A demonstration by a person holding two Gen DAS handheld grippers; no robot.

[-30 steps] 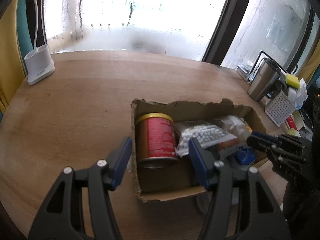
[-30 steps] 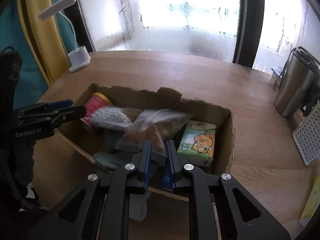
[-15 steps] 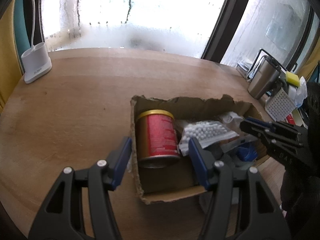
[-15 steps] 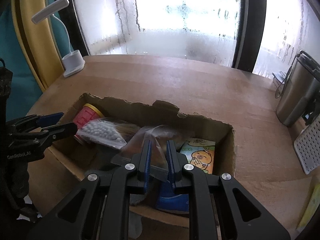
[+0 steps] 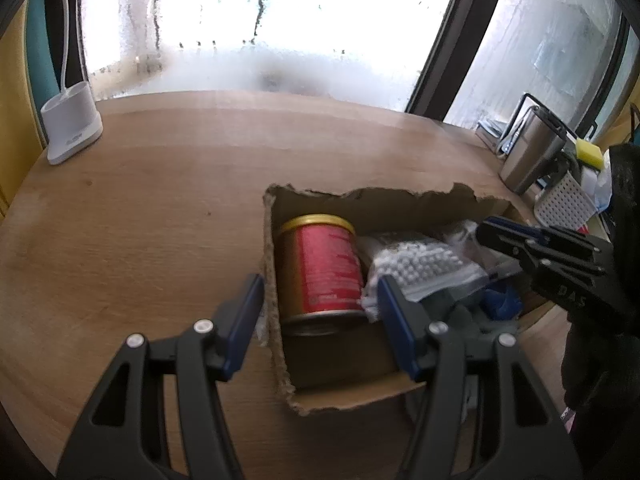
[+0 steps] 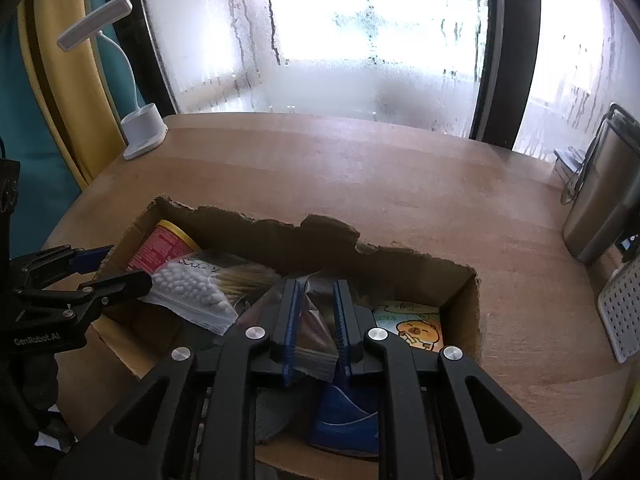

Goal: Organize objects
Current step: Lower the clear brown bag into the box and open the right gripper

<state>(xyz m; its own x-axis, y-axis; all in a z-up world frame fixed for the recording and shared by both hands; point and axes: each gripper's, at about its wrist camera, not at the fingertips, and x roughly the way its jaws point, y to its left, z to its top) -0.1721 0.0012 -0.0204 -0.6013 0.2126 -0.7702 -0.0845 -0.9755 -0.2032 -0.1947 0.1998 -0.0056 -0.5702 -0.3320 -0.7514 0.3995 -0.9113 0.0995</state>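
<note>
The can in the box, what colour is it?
The can is red with a gold rim, clearest in the left wrist view.

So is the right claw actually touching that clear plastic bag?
Touching. In the right wrist view, the right gripper has both blue fingers pressed against the clear bag, which is pinched between them above the cardboard box.

we see a torn-edged cardboard box [image 6: 460, 276] open on the wood table; at its left end a red can [image 5: 322, 268] with a gold rim lies tilted against the wall; beside it a clear bag of white cotton swabs [image 6: 196, 288] rests on the heap; a clear plastic bag [image 6: 316, 320] stands raised mid-box; a tissue pack [image 6: 414, 326] with a yellow cartoon lies at the right end; something blue [image 6: 346, 412] sits by the near wall.
</note>
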